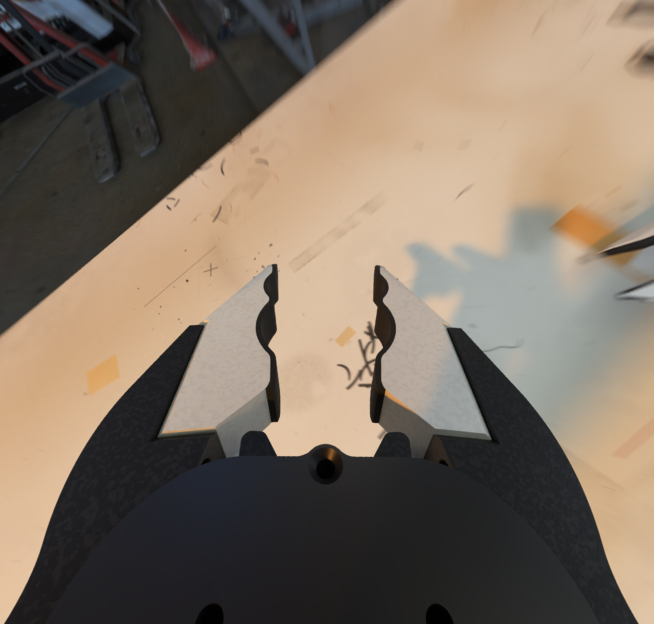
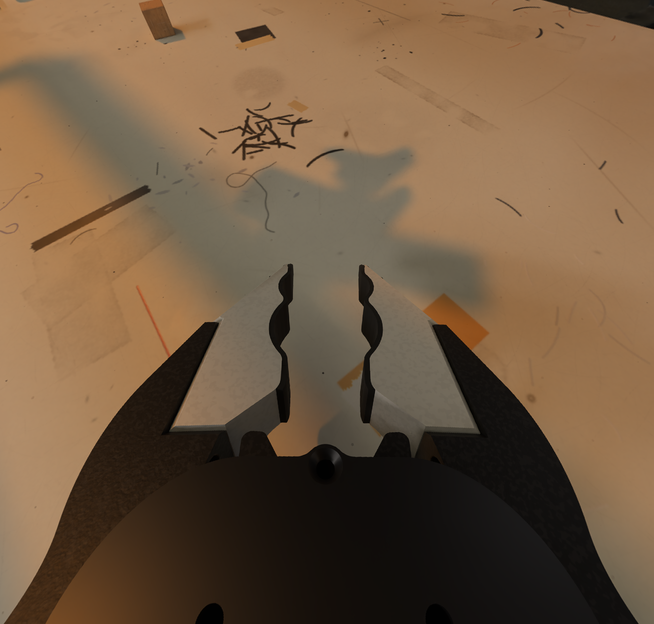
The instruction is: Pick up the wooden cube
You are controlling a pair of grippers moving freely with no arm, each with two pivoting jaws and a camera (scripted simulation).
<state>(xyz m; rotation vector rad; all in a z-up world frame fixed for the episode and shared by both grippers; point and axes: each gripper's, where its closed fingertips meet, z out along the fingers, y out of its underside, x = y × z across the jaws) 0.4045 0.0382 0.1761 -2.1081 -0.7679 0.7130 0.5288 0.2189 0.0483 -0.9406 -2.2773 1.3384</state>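
The wooden cube (image 2: 157, 18) stands on the tan table at the far upper left of the right wrist view; it is a small light-brown block, looking tall from this angle. My right gripper (image 2: 326, 269) is open and empty, well short of the cube and to its right. My left gripper (image 1: 326, 269) is open and empty over the table, with nothing between its fingers. The cube does not show in the left wrist view. The other gripper's fingertips (image 1: 630, 249) show blurred at that view's right edge.
The table edge (image 1: 212, 168) runs diagonally across the left wrist view, with floor and metal frames beyond. A black tape patch (image 2: 254, 34), a black strip (image 2: 90, 217) and orange tape pieces (image 2: 456, 320) lie flat on the table. Scribble marks (image 2: 263, 132) sit mid-table.
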